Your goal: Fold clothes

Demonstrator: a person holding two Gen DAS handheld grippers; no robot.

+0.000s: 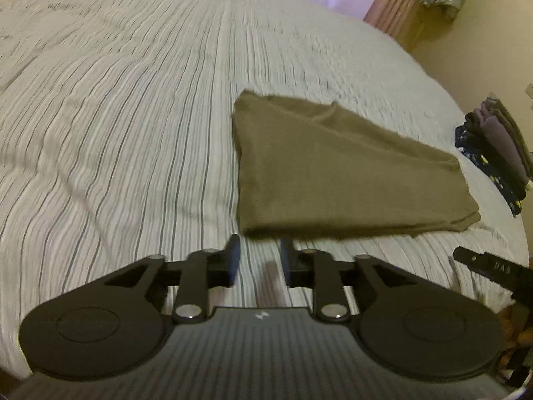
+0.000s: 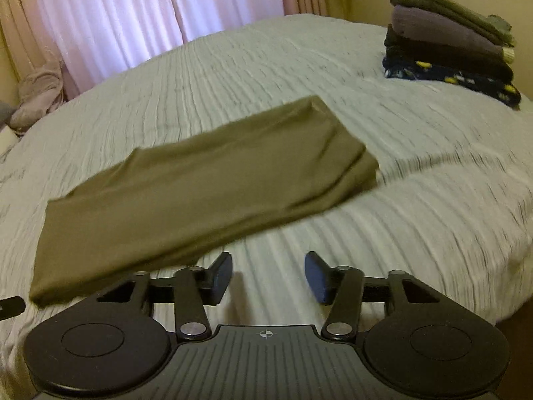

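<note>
Both the left gripper (image 1: pixel 259 260) and right gripper (image 2: pixel 268 278) gape empty before the crosswise-lying olive garment (image 1: pixel 336 170).

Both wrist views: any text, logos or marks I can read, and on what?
Right gripper, side of it in the left view: pale letters, too blurred to read.
Left gripper body: small white logo, no words.
Right gripper body, right view: crosshair mark, no text.
Olive garment, stack: none.

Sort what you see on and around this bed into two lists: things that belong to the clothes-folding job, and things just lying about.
Belongs to the job:
olive garment, folded
stack of folded clothes
left gripper
right gripper

Lying about:
striped bedspread
curtains
pink bundle
</note>
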